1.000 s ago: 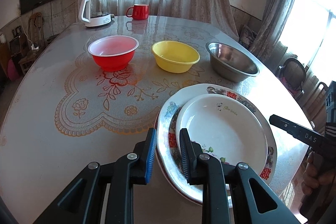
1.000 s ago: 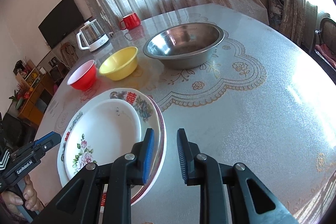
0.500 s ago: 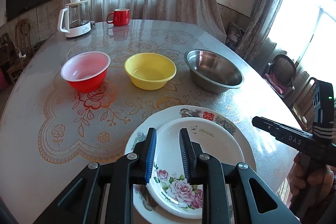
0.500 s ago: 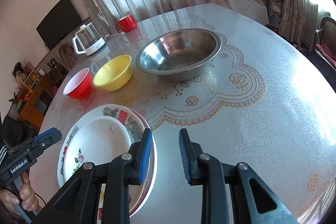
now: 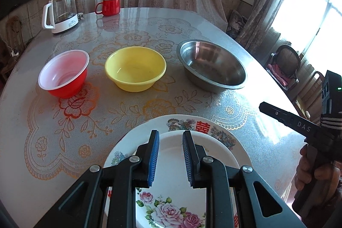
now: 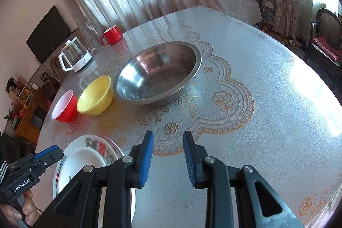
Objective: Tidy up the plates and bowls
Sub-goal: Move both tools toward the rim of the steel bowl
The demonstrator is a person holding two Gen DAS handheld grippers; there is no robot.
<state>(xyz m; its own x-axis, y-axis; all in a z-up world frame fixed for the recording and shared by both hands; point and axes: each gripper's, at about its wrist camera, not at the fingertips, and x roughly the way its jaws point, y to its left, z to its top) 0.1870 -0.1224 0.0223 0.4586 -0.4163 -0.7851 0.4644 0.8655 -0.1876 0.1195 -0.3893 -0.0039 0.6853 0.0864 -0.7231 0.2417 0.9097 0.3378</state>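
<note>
The two plates already sit nested, the small floral plate inside the large patterned plate, directly under the left tongs; stacking the smaller on the larger keeps the pile stable, so that part of the job looks done. Ahead of both tongs the three bowls stand apart in a row, the red bowl farthest from the right tongs, then the yellow bowl, then the steel bowl. Ordered by size like that, they seem laid out for nesting, which is probably what remains. The left tongs hang over the plates, tilted downward, with a narrow gap between the blue pads and nothing pinched; white plate shows through the gap below. The right tongs are likewise tilted down over bare worktop, beside the rim of the plates, their jaws parted a little and nothing between them. Each is carried by a person's hand wrapped round its handle. Beyond the bowls, a glass kettle and a red mug stand at the far edge, well out of the way.
</note>
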